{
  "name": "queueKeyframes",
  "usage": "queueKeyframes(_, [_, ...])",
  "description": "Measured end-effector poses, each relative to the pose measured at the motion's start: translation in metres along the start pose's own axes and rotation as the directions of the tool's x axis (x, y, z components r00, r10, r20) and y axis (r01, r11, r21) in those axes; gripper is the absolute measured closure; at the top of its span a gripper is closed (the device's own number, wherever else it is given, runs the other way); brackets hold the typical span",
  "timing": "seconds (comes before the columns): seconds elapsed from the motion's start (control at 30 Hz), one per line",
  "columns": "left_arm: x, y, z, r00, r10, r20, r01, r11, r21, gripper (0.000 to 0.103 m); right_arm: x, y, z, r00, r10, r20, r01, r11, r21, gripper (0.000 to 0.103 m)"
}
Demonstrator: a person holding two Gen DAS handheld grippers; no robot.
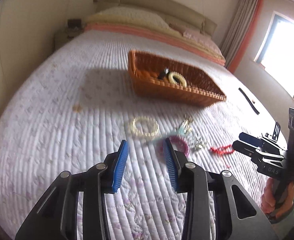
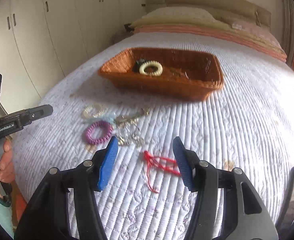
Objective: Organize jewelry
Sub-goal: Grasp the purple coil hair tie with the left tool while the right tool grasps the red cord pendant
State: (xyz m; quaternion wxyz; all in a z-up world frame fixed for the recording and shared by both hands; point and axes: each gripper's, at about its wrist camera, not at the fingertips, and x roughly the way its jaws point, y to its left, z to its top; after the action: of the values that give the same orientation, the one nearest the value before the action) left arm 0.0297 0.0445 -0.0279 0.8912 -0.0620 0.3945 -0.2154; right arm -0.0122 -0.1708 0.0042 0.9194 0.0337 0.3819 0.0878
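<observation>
Red cord bracelet lies just ahead of the right gripper, closer to its right finger.

The right gripper (image 2: pixel 144 146) hangs wide open and empty over the bedspread (image 2: pixel 237 120); the red bracelet (image 2: pixel 161 164) lies flat, its long axis running across the gap toward the right pad. The left gripper (image 1: pixel 147 146), also open and empty, is nearer the purple coil bracelet (image 2: pixel 98 132). The basket (image 2: pixel 215 84) sits well beyond both.
</observation>
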Motion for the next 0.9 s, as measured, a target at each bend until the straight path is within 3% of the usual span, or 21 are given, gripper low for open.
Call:
queueKeyframes(0.2, [0.042,-0.013,-0.011,0.994,-0.037,-0.099,0.035,0.999,-0.023,0.071,0.017,-0.017,-0.028,0.999,0.001,-0.048,0.002,0.998,0.069,0.057])
queueKeyframes(0.3, [0.059,-0.021,-0.008,0.993,-0.043,-0.109,0.041,0.999,-0.025,0.071,0.010,-0.023,-0.044,0.999,0.035,-0.022,-0.033,0.997,0.063,0.057])
queueKeyframes(0.47, [0.080,-0.038,-0.003,0.994,0.046,-0.101,-0.043,0.999,0.030,0.071,0.009,-0.033,-0.044,1.000,0.014,-0.011,-0.013,0.999,0.048,0.057])
queueKeyframes(0.57, [0.083,-0.044,-0.004,0.991,0.098,-0.091,-0.092,0.993,0.070,0.075,0.019,-0.044,-0.028,0.999,0.039,-0.015,-0.038,0.997,0.060,0.057])
queueKeyframes(0.63, [0.082,-0.043,-0.005,0.988,0.124,-0.089,-0.116,0.990,0.086,0.087,0.033,-0.049,-0.021,0.998,0.037,-0.055,-0.033,0.997,0.072,0.057])
queueKeyframes(0.7, [0.078,-0.038,-0.005,0.988,0.121,-0.097,-0.112,0.989,0.093,0.093,0.043,-0.050,-0.019,0.995,0.049,-0.085,-0.043,0.996,0.072,0.057])
queueKeyframes(0.9, [0.062,-0.025,-0.011,0.988,0.116,-0.104,-0.105,0.989,0.102,0.093,0.036,-0.036,-0.030,0.989,0.082,-0.123,-0.084,0.996,-0.008,0.057])
